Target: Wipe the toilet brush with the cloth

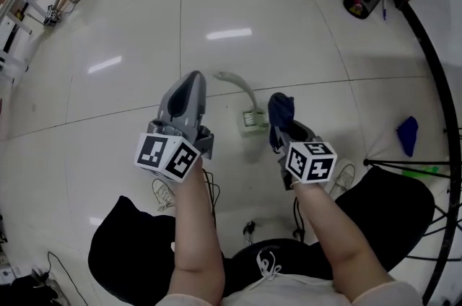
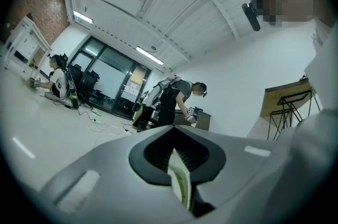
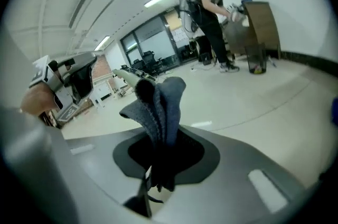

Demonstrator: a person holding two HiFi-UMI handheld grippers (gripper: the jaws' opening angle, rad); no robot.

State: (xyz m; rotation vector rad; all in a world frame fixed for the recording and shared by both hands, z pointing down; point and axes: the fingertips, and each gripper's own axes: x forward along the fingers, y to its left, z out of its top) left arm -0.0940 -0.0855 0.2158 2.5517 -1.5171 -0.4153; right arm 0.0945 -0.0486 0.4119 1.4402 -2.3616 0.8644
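On the floor (image 1: 108, 23), betw. the left gripper (image 1: 193, 77) & right gripper (image 1: 283, 130), lies the toilet brush (image 1: 250, 120): pale, w/ a curved handle, touched by neither. Head view only: the handle end sits just beside the left tip but apart from it, and a dark blue cloth (image 1: 280, 108) is bunched at the right tip, near the brush head. Right gripper view adds: jaws pinching the cloth, folds standing up out of them, handle showing behind. Left gripper view adds: jaws pressed together, w/ a thin pale sliver (image 2: 179, 180) in the slit; can't tell what it is.
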